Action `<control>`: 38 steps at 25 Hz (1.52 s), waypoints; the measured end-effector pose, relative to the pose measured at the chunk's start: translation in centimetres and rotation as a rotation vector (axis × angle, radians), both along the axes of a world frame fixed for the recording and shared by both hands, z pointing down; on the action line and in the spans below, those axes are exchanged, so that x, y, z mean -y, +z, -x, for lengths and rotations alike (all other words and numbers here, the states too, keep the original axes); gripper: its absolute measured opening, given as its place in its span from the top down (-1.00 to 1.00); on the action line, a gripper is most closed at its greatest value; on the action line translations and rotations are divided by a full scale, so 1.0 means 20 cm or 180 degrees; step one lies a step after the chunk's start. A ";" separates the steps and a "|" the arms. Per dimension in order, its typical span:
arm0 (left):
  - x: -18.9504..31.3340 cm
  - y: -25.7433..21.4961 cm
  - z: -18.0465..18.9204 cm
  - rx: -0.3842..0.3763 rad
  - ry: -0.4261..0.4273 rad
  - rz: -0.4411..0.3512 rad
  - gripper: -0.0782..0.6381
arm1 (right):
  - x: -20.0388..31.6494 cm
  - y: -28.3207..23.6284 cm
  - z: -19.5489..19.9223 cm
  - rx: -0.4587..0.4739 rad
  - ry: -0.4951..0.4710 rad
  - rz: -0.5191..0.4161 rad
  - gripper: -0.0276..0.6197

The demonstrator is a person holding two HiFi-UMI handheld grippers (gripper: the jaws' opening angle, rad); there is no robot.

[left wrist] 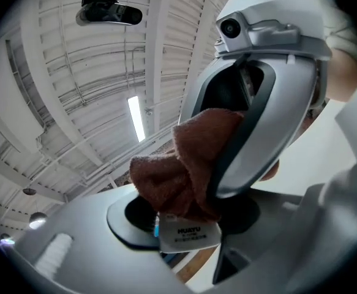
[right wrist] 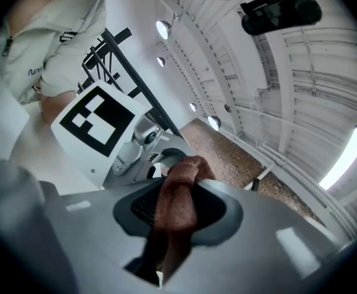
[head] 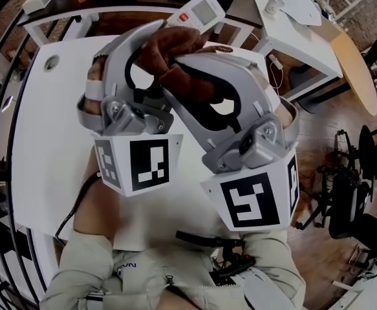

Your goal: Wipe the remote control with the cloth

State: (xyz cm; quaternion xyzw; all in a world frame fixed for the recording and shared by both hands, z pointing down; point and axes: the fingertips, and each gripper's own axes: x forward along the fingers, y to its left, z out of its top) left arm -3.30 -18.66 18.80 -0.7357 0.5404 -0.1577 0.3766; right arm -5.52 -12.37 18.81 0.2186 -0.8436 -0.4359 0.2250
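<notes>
Both grippers are raised close in front of me, above the white table. My left gripper is shut on the white remote control, whose screen and red button stick out past the jaw tips. In the left gripper view the remote's labelled end sits between the jaws of the left gripper. My right gripper is shut on a bunched brown cloth and holds it against the remote. The cloth covers the remote's near end there. The cloth runs between the right gripper's jaws.
A black cable trails over the table's near left edge, and a round cable hole sits at its far left. Another white table stands at the upper right. Black office chairs stand on the wooden floor to the right.
</notes>
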 end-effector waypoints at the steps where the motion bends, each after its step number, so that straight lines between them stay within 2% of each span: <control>1: 0.03 -0.01 -0.01 -0.0046 0.0030 0.0016 0.09 | 0.02 -0.02 -0.01 0.0030 -0.0008 -0.0006 0.58; 4: 0.08 -0.05 -0.02 -0.0246 0.0222 0.0073 0.09 | 0.11 -0.12 -0.07 0.0369 0.0111 -0.0085 0.58; 9: 0.03 -0.01 0.11 -0.0539 0.0419 0.0165 0.09 | 0.18 -0.33 -0.21 0.1397 0.0672 -0.0516 0.58; 13: -0.05 0.00 0.13 -0.0624 0.0515 0.0173 0.09 | 0.21 -0.37 -0.31 0.1715 0.0965 -0.0600 0.58; 17: -0.08 -0.04 0.07 -0.0705 0.0634 0.0225 0.09 | 0.23 -0.35 -0.32 0.1683 0.0895 -0.0504 0.58; 26: -0.06 -0.09 0.08 -0.0912 0.0666 0.0282 0.09 | 0.17 -0.22 -0.16 0.1165 0.0482 -0.0184 0.58; 32: -0.03 -0.11 0.11 -0.1104 0.0736 0.0340 0.10 | 0.11 -0.19 -0.08 0.1009 0.0174 0.0041 0.58; 35: 0.00 -0.13 0.16 -0.1372 0.0736 0.0480 0.09 | 0.10 -0.22 -0.02 0.1035 0.0051 0.0120 0.58; 37: 0.01 -0.14 0.22 -0.1586 0.0672 0.0571 0.10 | 0.09 -0.26 0.01 0.1131 -0.0030 0.0132 0.58; 38: 0.01 -0.15 0.24 -0.1614 0.0657 0.0564 0.10 | 0.09 -0.28 0.01 0.1203 -0.0055 0.0116 0.58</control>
